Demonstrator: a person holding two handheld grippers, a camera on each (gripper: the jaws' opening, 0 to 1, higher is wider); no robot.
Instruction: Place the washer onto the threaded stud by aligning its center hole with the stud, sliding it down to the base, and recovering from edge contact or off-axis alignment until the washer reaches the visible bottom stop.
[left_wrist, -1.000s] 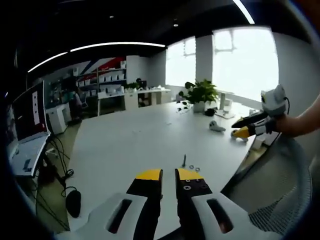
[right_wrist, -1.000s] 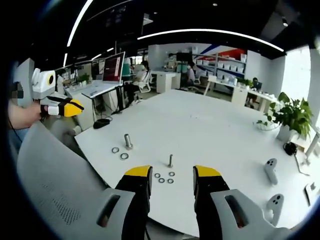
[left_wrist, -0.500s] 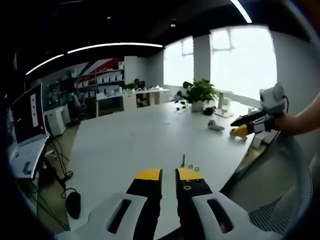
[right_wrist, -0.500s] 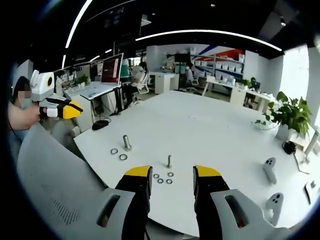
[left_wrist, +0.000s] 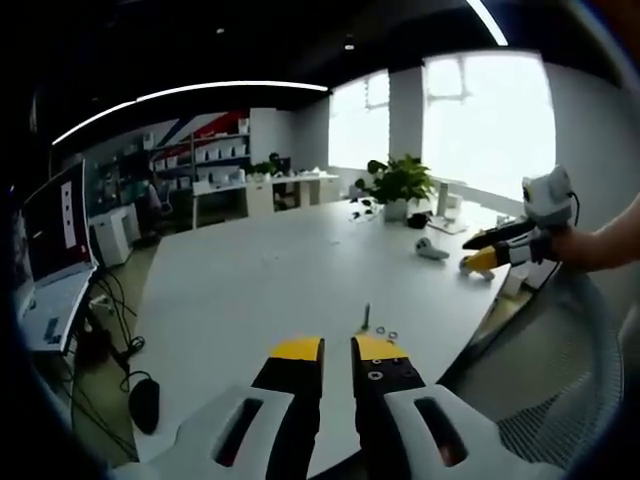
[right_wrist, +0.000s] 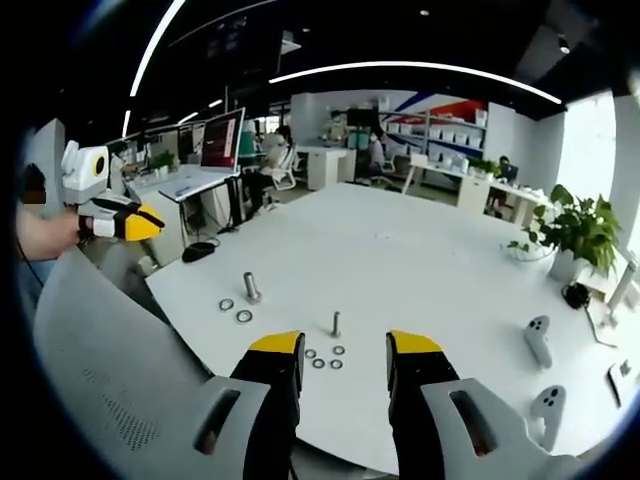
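Note:
A thin threaded stud (right_wrist: 336, 324) stands upright on the white table (right_wrist: 420, 260), with three small washers (right_wrist: 325, 357) lying flat in front of it. To its left stands a thicker stud (right_wrist: 251, 288) with two larger washers (right_wrist: 243, 316) beside it. My right gripper (right_wrist: 345, 343) hovers open and empty just short of the small washers. My left gripper (left_wrist: 338, 348) has its jaws nearly together with nothing between them, and the thin stud (left_wrist: 367, 317) is just beyond its tips. Each gripper also appears held up off the table edge in the other's view: left (right_wrist: 140, 220), right (left_wrist: 478, 262).
Grey mesh chair backs (right_wrist: 110, 340) (left_wrist: 570, 380) sit against the near table edges. Two white controllers (right_wrist: 538, 338) lie at the right, a potted plant (right_wrist: 580, 232) behind them. A monitor (right_wrist: 224, 137) and desks stand beyond the table's far left.
Both views have drifted slightly with the hands. The studs and washers lie as before, and neither gripper's jaws have changed.

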